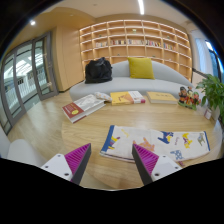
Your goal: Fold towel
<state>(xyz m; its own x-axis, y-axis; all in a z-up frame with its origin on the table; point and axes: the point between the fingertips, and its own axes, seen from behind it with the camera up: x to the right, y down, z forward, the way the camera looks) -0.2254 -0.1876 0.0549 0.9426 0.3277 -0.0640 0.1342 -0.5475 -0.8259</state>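
A white towel point(160, 144) with colourful printed patterns lies spread flat on the wooden table point(60, 135), just ahead of my fingers and to the right. My gripper point(112, 160) is open and empty, held above the table's near part. The left finger's pink pad point(76, 160) is over bare wood. The right finger's pad point(146, 160) is over the towel's near edge. Nothing is between the fingers.
Books point(84, 105) and magazines point(127, 97) lie along the table's far edge, with a small toy point(187, 97) at the far right. Beyond are a white sofa point(150, 78) with a yellow cushion point(141, 68) and black bag point(98, 70), shelves point(135, 40), a plant point(213, 92).
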